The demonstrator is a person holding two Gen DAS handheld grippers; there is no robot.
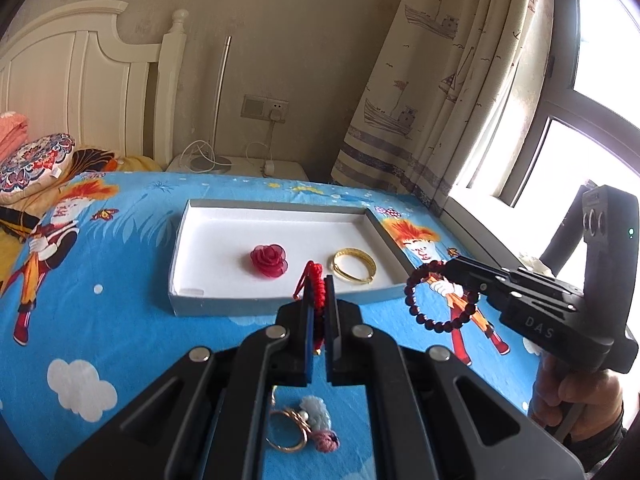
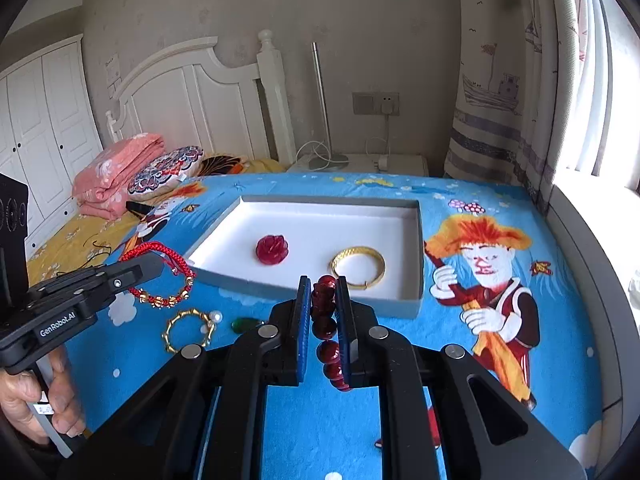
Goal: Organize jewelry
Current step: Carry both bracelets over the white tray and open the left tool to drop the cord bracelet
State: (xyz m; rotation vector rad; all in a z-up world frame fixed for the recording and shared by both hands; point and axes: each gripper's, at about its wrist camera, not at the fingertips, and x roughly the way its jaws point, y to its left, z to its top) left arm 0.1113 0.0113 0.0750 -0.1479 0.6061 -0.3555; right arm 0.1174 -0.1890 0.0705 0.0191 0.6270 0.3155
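Note:
A shallow white tray (image 1: 208, 236) (image 2: 224, 240) lies on the blue bed sheet. It holds a red rose ornament (image 1: 269, 260) (image 2: 272, 249) and a gold bangle (image 1: 354, 265) (image 2: 358, 265). My left gripper (image 1: 318, 280) (image 2: 160, 264) is shut on a red cord bracelet (image 1: 306, 278) (image 2: 162, 276) with gold beads, just before the tray's near edge. My right gripper (image 2: 323, 282) (image 1: 450, 268) is shut on a dark red bead bracelet (image 2: 324, 328) (image 1: 440, 300), near the tray's right near corner.
On the sheet in front of the tray lie a gold ring-shaped bracelet with a pearl (image 2: 188, 330) (image 1: 289, 430), a green stone (image 2: 245, 325), a pale jade pendant (image 1: 318, 414) and a small pink piece (image 1: 326, 440). Pillows (image 2: 166, 172), headboard, nightstand and curtain stand behind.

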